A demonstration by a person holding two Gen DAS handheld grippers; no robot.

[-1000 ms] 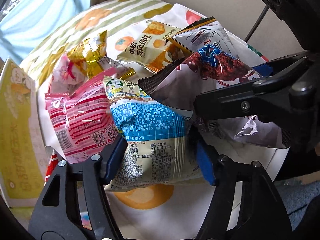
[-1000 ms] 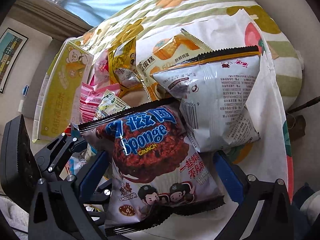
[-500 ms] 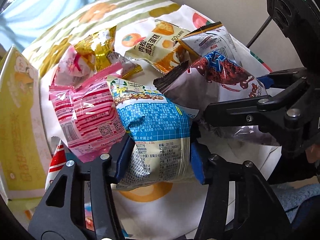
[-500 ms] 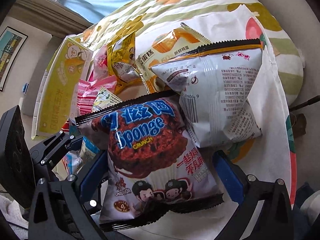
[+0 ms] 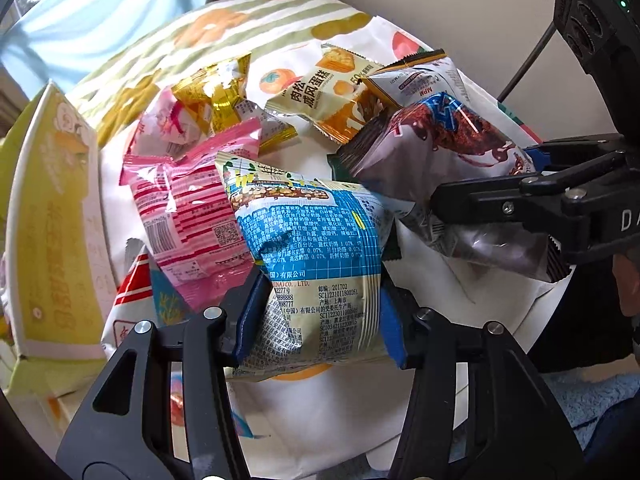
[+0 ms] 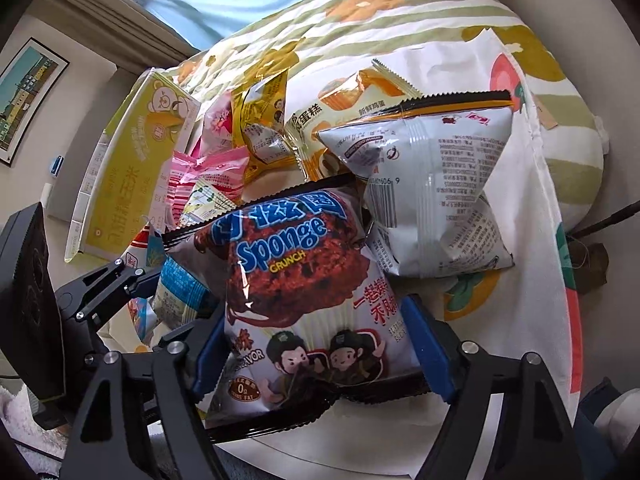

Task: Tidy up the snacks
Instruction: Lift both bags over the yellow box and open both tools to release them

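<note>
The left gripper (image 5: 318, 320) points steeply down, its jaws closing. The right gripper (image 6: 320, 356), just beside it, closes too.

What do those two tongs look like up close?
Both are black plastic with silver screws and blue pads on the fingers. The left tongs show triangular cut-outs in their arms. The right tongs look alike; from the left view their body carries white lettering, a small green light and a black cable.
</note>
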